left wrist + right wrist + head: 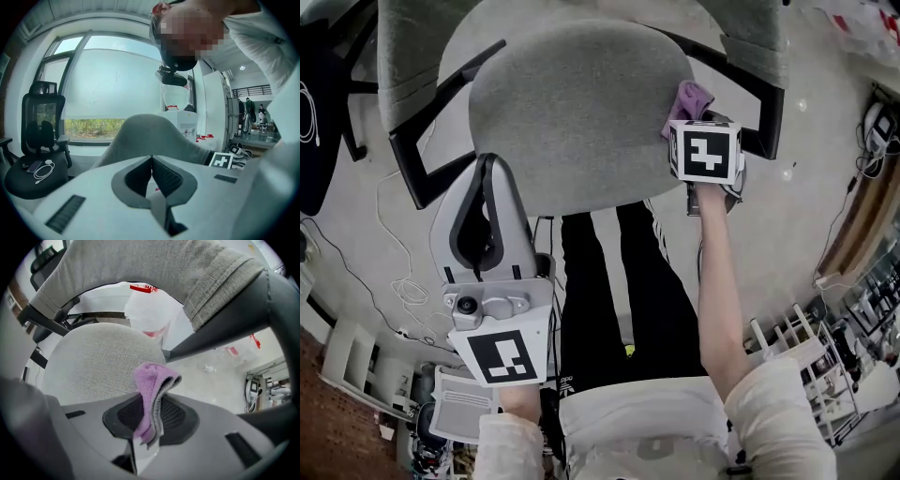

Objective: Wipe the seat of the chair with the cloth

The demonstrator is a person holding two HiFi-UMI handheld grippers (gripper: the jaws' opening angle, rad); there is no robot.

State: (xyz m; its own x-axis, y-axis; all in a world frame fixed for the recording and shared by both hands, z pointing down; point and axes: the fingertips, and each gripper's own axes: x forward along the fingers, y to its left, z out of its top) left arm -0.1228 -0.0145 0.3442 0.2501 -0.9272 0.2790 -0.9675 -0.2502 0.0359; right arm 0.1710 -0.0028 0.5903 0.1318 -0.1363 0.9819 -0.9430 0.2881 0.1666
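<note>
The grey fabric chair seat (581,103) fills the upper middle of the head view, with its backrest (140,268) beyond. My right gripper (698,127) hangs at the seat's right edge, shut on a folded purple cloth (689,97). The cloth (152,385) sticks up out of the right gripper (152,406), just beside the seat (98,362) and above it. My left gripper (487,161) is at the seat's front left edge, pointing towards the chair. The left gripper (151,161) is shut, jaws meeting with nothing between them. Ahead of it rises the grey backrest (145,136).
Black armrests (427,164) (764,103) flank the seat. The person's legs in black trousers (609,300) stand just in front of it. Cables (394,281) trail over the floor at left. A black office chair (40,136) with a cable on its seat stands by the window.
</note>
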